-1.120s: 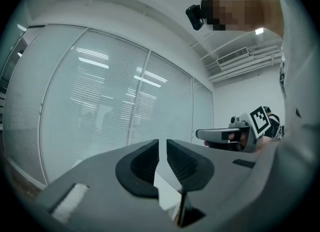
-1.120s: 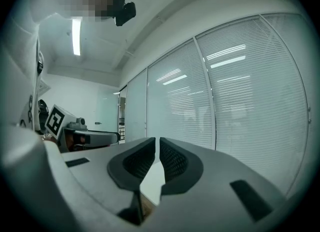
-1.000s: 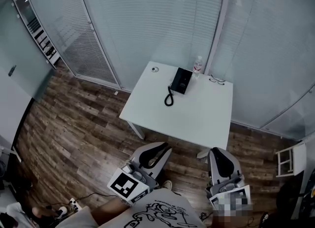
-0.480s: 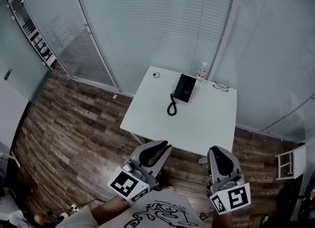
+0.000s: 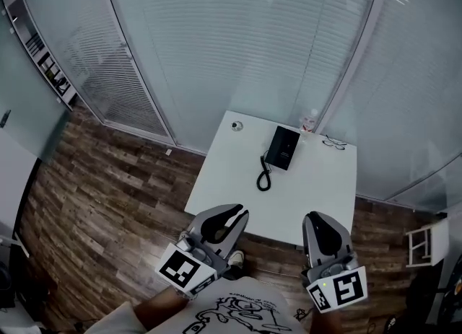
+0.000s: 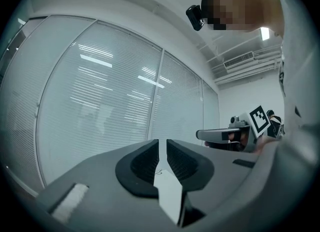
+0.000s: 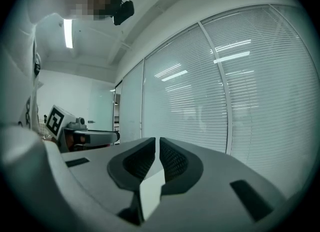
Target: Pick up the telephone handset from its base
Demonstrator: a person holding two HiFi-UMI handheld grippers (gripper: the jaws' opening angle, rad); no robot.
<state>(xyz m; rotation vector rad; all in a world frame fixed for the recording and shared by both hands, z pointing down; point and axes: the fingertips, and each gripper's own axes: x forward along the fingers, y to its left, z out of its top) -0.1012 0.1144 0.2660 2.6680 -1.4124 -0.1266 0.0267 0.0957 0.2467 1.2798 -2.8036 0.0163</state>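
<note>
Though pale glass walls with slatted blinds [image 5: 238,44] and a dark wood-plank floor [image 5: 94,195] filled most of the head view, the job centred on a white square table [image 5: 317,195] set in the corner. The person stood short of its near edge, holding two grey grippers low and level over the floor.

The left gripper [image 5: 243,214] and the right gripper [image 5: 312,218] each showed only a thin slit between their ribbed pads, with nothing in it. Both were well apart from anything on the table.

By the look of it the pickup had not begun: the approach, the grasp and the lift were all left to do.

A flat black rectangular telephone [image 5: 282,148] lay toward the table's far side, well beyond either gripper. Its long axis ran away from the person, the far end leaning slightly right in the head view. The handset was too small to tell from the base; it appeared to rest along that same line. A black coiled cord [image 5: 266,174] trailed from the near end toward the person.

Just beyond the phone stood a clear plastic bottle [image 5: 310,120]. A pair of thin-framed spectacles [image 5: 333,142] lay to its right, and a small round object [image 5: 237,125] sat at the far left corner.
</note>
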